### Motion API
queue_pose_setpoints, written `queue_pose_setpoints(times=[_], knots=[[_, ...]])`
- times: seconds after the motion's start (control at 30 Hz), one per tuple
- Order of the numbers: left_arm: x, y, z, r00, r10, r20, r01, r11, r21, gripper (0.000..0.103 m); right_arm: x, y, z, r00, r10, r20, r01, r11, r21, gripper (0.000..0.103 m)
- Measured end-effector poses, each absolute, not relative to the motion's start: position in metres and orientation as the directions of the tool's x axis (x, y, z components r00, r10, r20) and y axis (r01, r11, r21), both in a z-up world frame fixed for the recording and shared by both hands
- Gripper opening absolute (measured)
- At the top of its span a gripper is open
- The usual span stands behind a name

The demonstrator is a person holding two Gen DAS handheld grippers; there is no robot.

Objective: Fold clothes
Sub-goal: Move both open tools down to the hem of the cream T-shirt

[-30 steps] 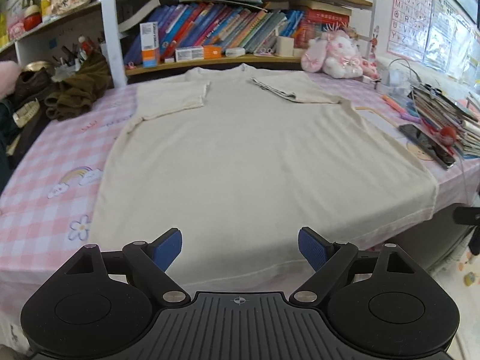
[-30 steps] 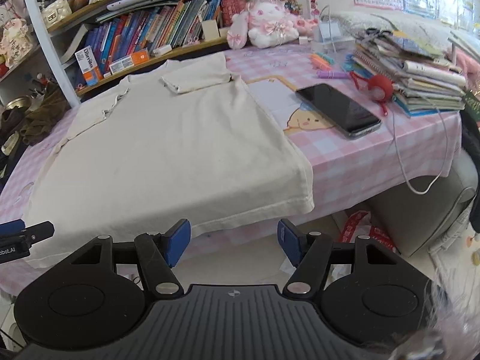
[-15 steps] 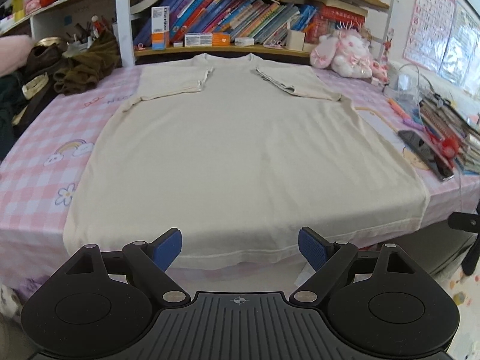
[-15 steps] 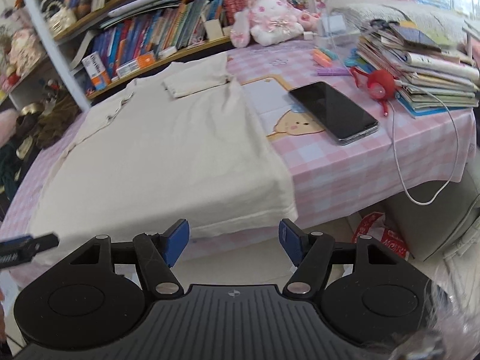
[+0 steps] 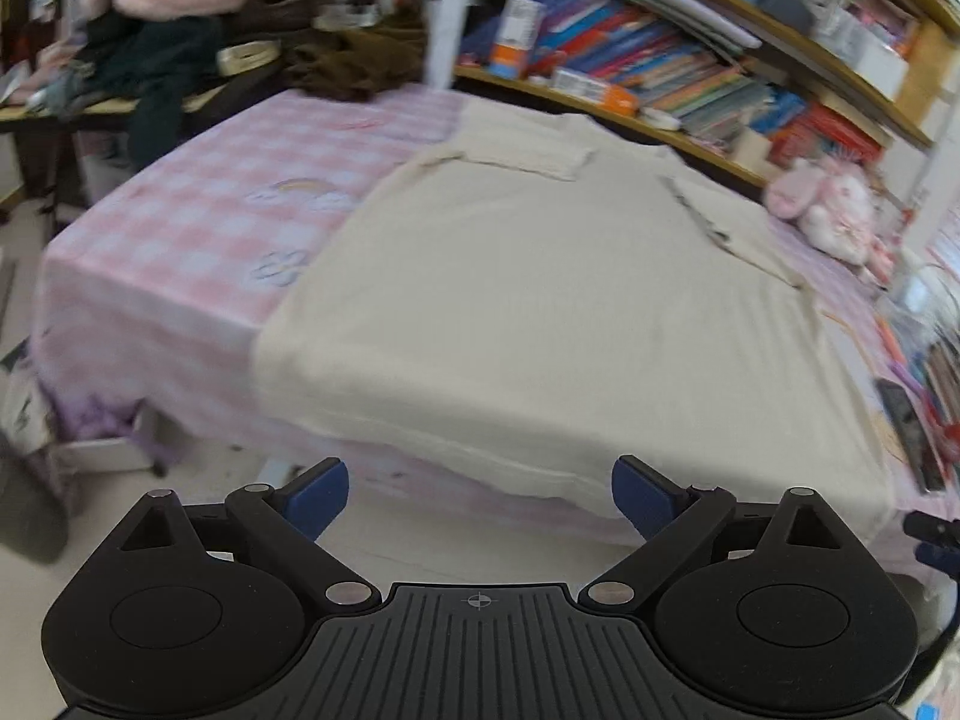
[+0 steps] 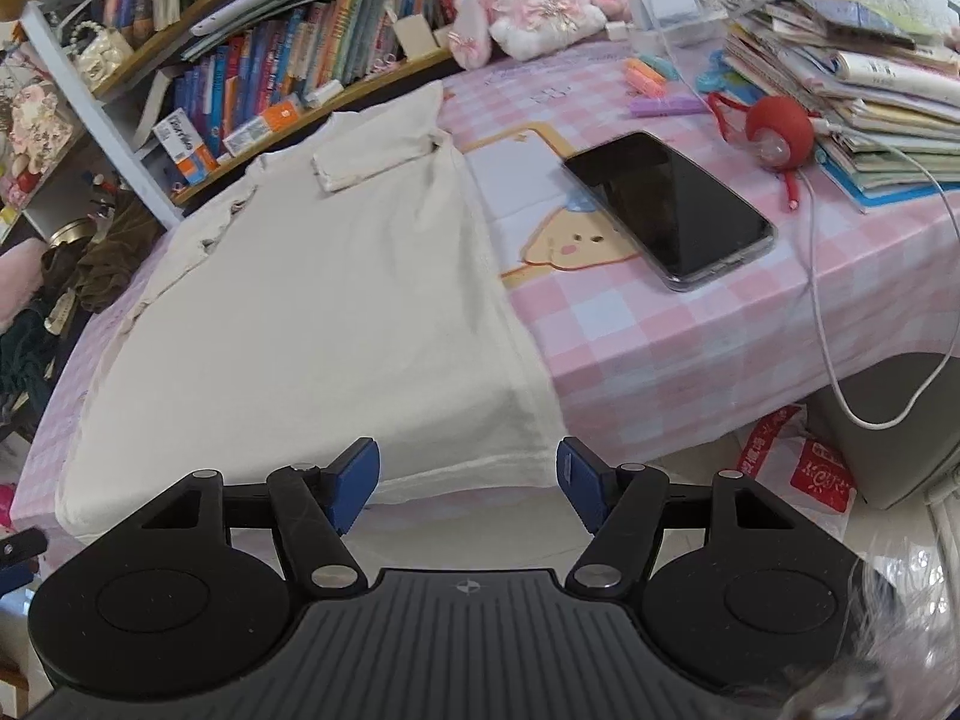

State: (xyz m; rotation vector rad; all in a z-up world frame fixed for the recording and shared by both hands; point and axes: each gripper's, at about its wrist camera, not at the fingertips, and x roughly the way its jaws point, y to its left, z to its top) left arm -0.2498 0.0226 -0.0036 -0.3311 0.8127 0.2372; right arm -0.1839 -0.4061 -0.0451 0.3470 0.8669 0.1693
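Note:
A cream T-shirt (image 5: 540,312) lies flat on the pink checked tablecloth (image 5: 198,222), both sleeves folded inward, its hem hanging over the near table edge. It also shows in the right wrist view (image 6: 312,324). My left gripper (image 5: 480,495) is open and empty, off the table just below the hem near the shirt's left corner. My right gripper (image 6: 468,480) is open and empty, in front of the hem near the shirt's right corner. Neither touches the cloth.
A black phone (image 6: 672,210), a red ball toy (image 6: 777,132), a white cable (image 6: 822,324) and a stack of books (image 6: 858,78) lie right of the shirt. A pink plush (image 6: 528,0) and bookshelves (image 6: 288,72) stand behind. Dark clothes (image 5: 162,54) pile at the far left.
My left gripper has swung left and back, now viewing the shirt's left corner and the table's left edge. My right gripper has moved closer to the shirt's right hem. Both stay open.

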Motion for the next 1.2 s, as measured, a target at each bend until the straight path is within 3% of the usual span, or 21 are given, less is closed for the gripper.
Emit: queue_pose_setpoints(times=[0.2,0.57,0.97,1.13,1.2], knots=[[-0.257,0.041,-0.012,0.622,0.104,-0.776,-0.394,0.898,-0.195,0.097,-0.172,-0.424,-0.054,0.623,0.270,-0.734,0.056,0.921,0.386,0.064],[-0.258,0.051,-0.014,0.636,0.136,-0.760,-0.413,0.891,-0.187,0.097,-0.162,-0.420,-0.051,0.602,0.339,-0.723,-0.018,0.911,0.412,0.063],[-0.259,0.090,-0.023,0.654,0.059,-0.754,-0.452,0.829,-0.328,0.094,-0.161,-0.434,-0.058,0.586,0.344,-0.734,0.022,0.899,0.438,0.063],[-0.256,0.094,-0.031,0.654,0.052,-0.755,-0.416,0.859,-0.300,0.092,-0.153,-0.418,-0.070,0.565,0.276,-0.778,-0.046,0.951,0.304,0.057],[-0.252,0.093,-0.033,0.648,0.054,-0.760,-0.375,0.891,-0.256,0.082,-0.150,-0.413,-0.074,0.556,0.264,-0.788,-0.083,0.961,0.263,0.055]])
